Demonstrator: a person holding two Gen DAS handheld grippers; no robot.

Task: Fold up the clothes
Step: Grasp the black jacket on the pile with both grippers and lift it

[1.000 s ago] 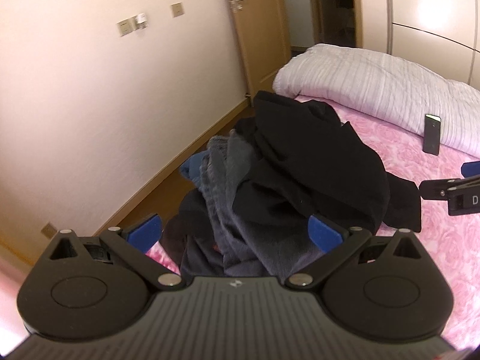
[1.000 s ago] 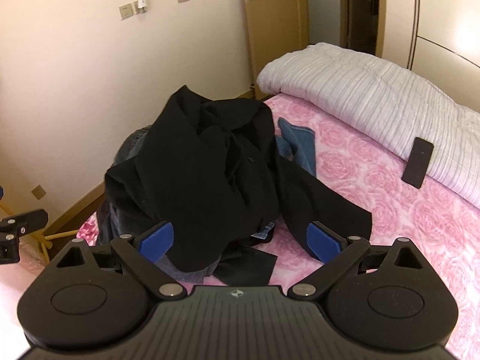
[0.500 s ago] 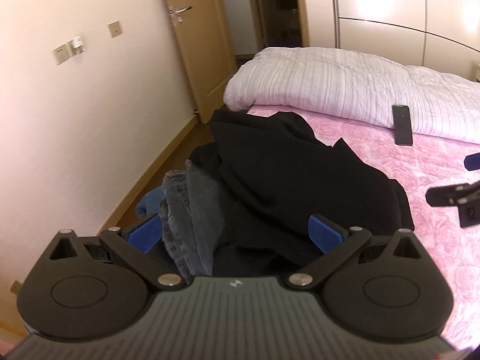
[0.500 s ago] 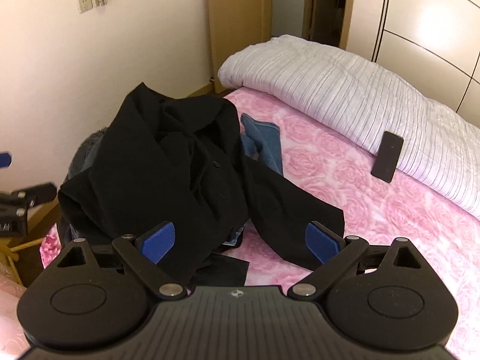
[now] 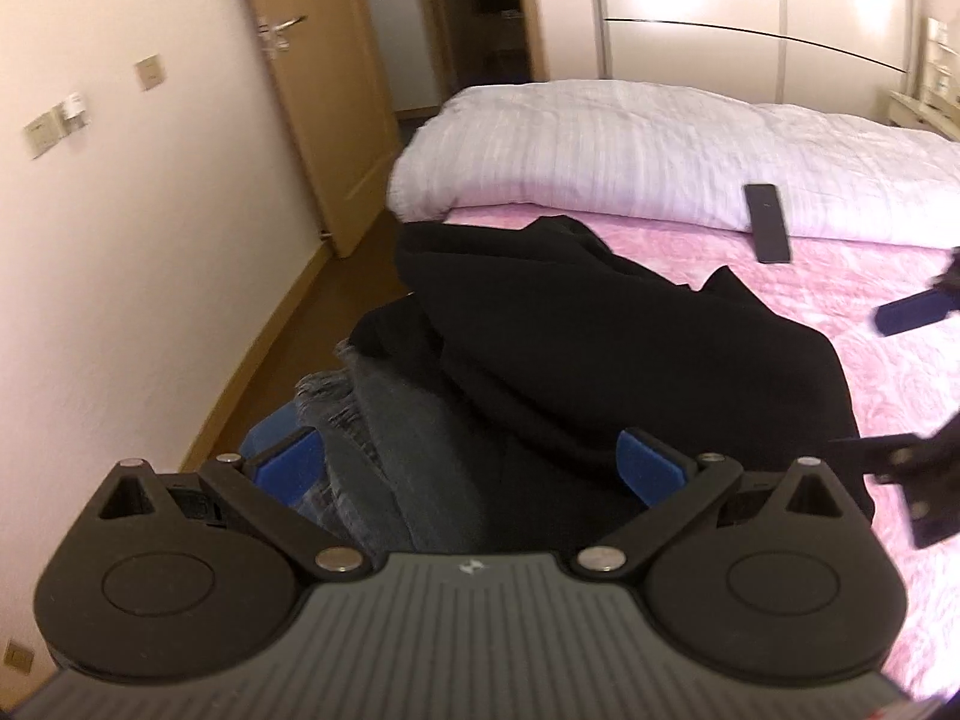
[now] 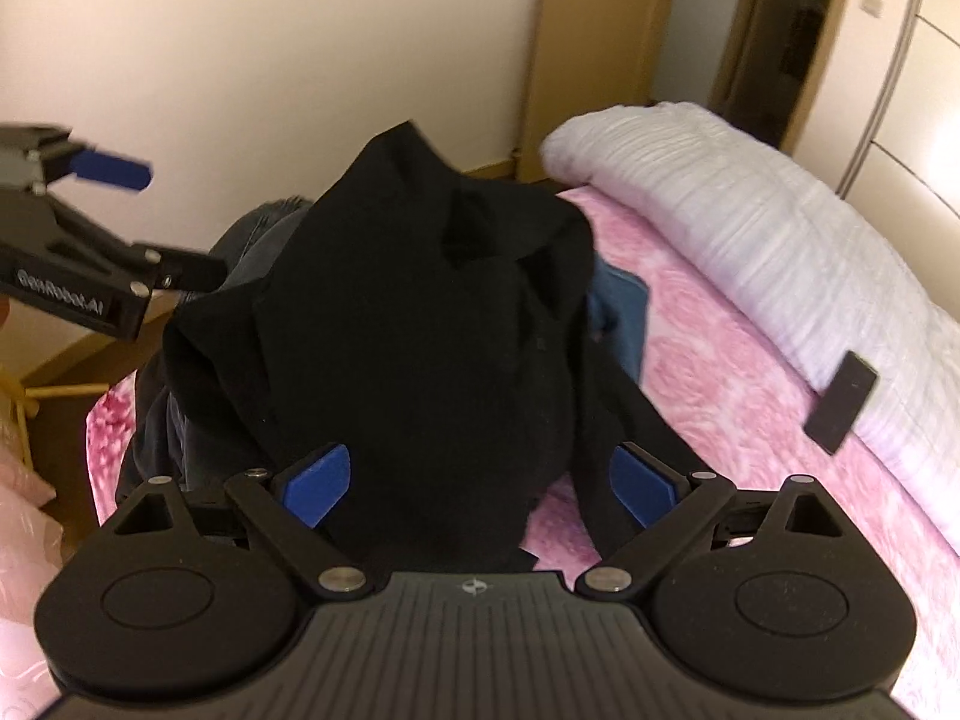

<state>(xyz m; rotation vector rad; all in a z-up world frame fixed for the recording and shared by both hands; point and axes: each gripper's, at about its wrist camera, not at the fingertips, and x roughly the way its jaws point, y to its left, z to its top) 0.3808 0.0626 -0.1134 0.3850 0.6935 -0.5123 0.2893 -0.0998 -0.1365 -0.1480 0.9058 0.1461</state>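
Clothes (image 6: 408, 330) lie heaped and unfolded at the bed's (image 6: 720, 372) corner, black garment over jeans (image 5: 390, 456). Left hand-held gripper (image 5: 471, 468) and right hand-held gripper (image 6: 480, 483) hover spread, grasping nothing, apparently positioned to pick from the pile.

We see the clothes pile (image 6: 420, 324) at the bed's (image 6: 720, 408) left edge — jacket (image 5: 588, 348) on top, jeans (image 5: 396, 420) under it toward the wall (image 5: 150, 240). Behind lies the duvet (image 5: 630, 150), a phone (image 5: 768, 231) against it — the door (image 5: 324, 96) beyond.
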